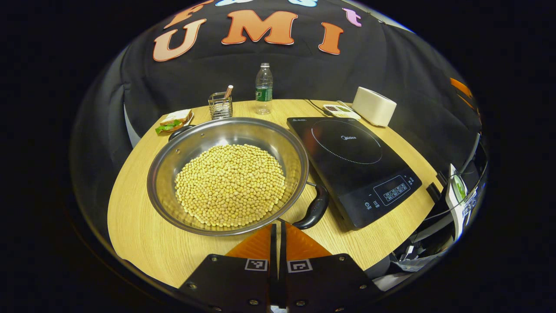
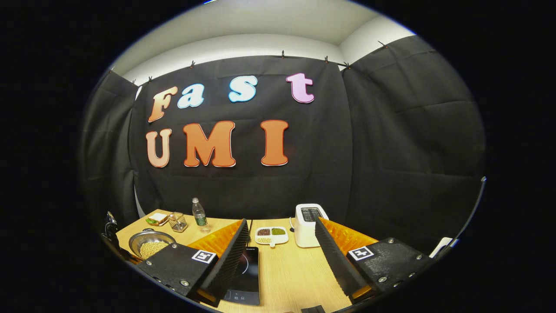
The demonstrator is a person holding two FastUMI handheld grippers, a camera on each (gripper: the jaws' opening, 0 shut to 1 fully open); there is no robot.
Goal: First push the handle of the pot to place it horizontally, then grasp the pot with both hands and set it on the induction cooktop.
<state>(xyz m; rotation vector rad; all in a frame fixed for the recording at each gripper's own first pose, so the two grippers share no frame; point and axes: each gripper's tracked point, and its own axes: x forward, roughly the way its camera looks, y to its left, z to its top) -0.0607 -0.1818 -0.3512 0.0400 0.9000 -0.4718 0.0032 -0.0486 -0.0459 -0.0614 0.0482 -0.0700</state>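
Sitting on the wooden counter (image 1: 139,226): steel pot (image 1: 173,161) filled with yellow beans (image 1: 230,184), just left of the black induction cooktop (image 1: 352,167), its near black handle (image 1: 315,208) angling toward the cooktop's front corner. Left gripper (image 1: 278,232) is hovering clenched at the pot's near rim, fingers together, gripping nothing. Right gripper (image 2: 282,256) is hanging released, fingers wide apart, above the counter before the toaster (image 2: 307,224).

Bean-filled steel pot (image 1: 228,176) beside black cooktop (image 1: 354,167)
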